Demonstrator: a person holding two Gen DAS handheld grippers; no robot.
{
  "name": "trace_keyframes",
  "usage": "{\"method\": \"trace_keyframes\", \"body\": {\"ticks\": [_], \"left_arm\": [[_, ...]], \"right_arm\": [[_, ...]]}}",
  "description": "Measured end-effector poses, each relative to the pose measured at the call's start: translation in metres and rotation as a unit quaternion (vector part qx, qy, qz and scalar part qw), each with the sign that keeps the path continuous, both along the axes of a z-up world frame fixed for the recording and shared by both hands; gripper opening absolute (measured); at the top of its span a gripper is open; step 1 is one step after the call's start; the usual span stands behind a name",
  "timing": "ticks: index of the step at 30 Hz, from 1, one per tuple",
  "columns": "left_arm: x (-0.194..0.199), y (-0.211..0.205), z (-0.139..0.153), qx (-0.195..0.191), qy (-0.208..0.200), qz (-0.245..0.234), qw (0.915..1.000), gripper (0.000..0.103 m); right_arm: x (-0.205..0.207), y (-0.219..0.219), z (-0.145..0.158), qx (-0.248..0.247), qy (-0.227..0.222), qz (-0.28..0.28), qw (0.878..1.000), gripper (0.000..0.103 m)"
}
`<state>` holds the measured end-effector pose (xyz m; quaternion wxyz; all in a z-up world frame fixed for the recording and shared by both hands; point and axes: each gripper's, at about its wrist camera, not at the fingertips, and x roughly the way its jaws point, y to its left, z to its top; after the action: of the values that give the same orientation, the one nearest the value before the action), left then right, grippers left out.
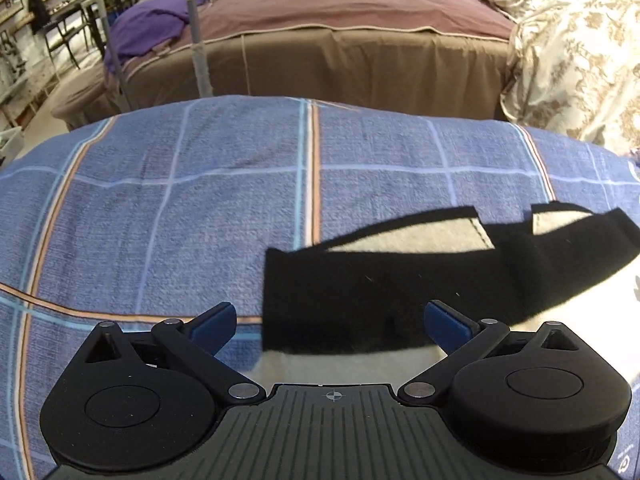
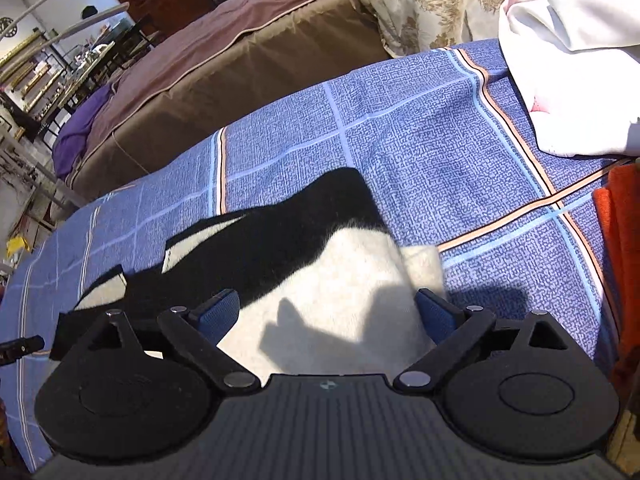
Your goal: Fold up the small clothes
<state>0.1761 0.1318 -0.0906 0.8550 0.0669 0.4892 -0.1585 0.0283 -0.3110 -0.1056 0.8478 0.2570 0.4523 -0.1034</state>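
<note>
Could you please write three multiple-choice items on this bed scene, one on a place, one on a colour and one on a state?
1. Where does the black and white garment lie?
A. on the blue plaid bedspread
B. on the brown bed
C. on the floor

2. What colour is the cloth at the right edge of the right wrist view?
A. green
B. orange
C. grey

3. How do the jaws of the right gripper stand?
A. shut on the garment
B. shut on nothing
C. open

Key: 1 A, plaid fabric shows on all sides of the garment; 2 B, the orange cloth is plain to see; 3 C, both blue pads stand wide apart, clear of the fabric.
</note>
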Motion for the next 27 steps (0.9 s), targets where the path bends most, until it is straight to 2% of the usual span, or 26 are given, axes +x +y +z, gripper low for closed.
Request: {"method": "trace_keyframes", "body": {"ticks": [7,10,12,15,17,19,22,24,27], "left_arm": [[-0.028,-0.022,0.0,-0.001,0.009,-0.001,1.0,0.103],[-0.052,-0.042,0.003,-0.026,0.004,-0.014,0.9996,0.103],[-0.071,-0.069,0.0,-0.026,0.009,-0.042,0.9987,0.103],[-0.101,-0.119,-0.013,0.0,0.009,-0.093,0.9957,0.103],[-0.116,-0.15,-0.025,0.024,0.007,-0.125,0.9918,0.103],[-0.124,-0.175,-0.037,0.051,0.004,-0.143,0.9884,0.103],[-0.121,-0.195,-0.054,0.081,0.009,-0.135,0.9874,0.103],[-0.113,-0.198,-0.063,0.074,0.031,-0.116,0.99,0.103],[-0.102,-0.193,-0.071,0.063,0.042,-0.105,0.9916,0.103]], "right_arm": [[-0.02,-0.018,-0.008,0.018,0.015,0.008,1.0,0.098],[-0.027,-0.026,-0.017,0.026,0.027,0.021,0.999,0.098],[-0.036,-0.031,-0.025,0.044,0.035,0.025,0.998,0.098],[-0.047,-0.034,-0.039,0.085,0.04,0.031,0.995,0.099],[-0.052,-0.036,-0.046,0.121,0.025,0.033,0.992,0.099],[-0.054,-0.038,-0.055,0.172,0.014,0.028,0.985,0.098],[-0.055,-0.035,-0.075,0.249,0.01,-0.001,0.969,0.096],[-0.055,-0.033,-0.083,0.272,-0.002,-0.014,0.962,0.096],[-0.055,-0.032,-0.091,0.309,-0.029,-0.049,0.949,0.1]]}}
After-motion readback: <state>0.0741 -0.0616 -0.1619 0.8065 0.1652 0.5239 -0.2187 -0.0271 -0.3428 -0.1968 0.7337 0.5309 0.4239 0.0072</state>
